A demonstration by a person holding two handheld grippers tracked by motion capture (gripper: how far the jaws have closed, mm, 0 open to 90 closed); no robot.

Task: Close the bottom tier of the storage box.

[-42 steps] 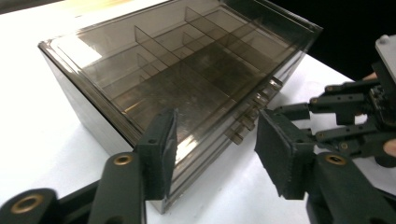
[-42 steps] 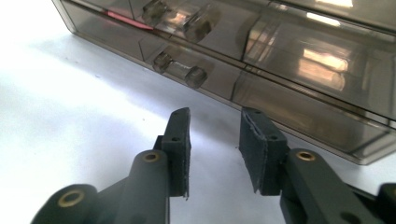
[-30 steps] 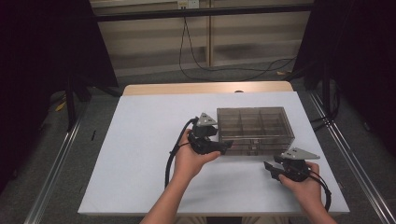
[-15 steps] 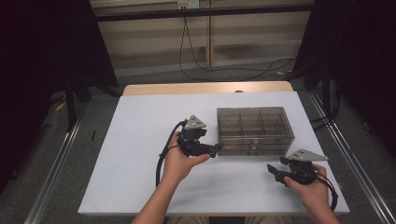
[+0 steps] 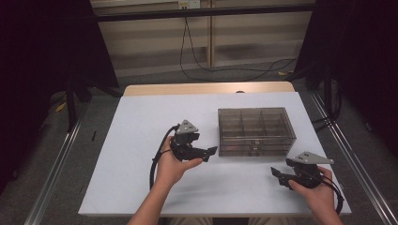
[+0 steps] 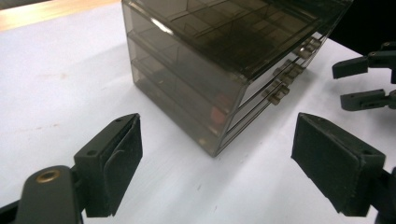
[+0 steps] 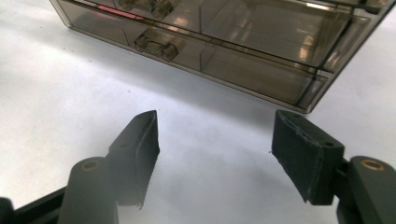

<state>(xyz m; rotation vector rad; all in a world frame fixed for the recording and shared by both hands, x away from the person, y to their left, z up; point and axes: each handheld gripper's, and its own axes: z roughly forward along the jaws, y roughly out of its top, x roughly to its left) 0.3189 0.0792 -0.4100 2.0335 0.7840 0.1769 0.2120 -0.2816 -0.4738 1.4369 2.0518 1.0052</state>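
Left gripper [image 5: 212, 151]: level, jaws just opening, spread, empty, beside smoked drawer box [image 5: 256, 131]. Right gripper [image 5: 277, 175]: low, likewise, near front.

Your high view looks forward and down over the whole table [image 5: 141, 140]; both gripper views sit low and close, sharing the drawer box [image 5: 256, 131] [image 6: 210, 70] [image 7: 243, 51].

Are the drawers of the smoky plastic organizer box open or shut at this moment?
Shut. On the organizer box, the drawer fronts sit flush with the frame and the handles line up in one column; none juts out.
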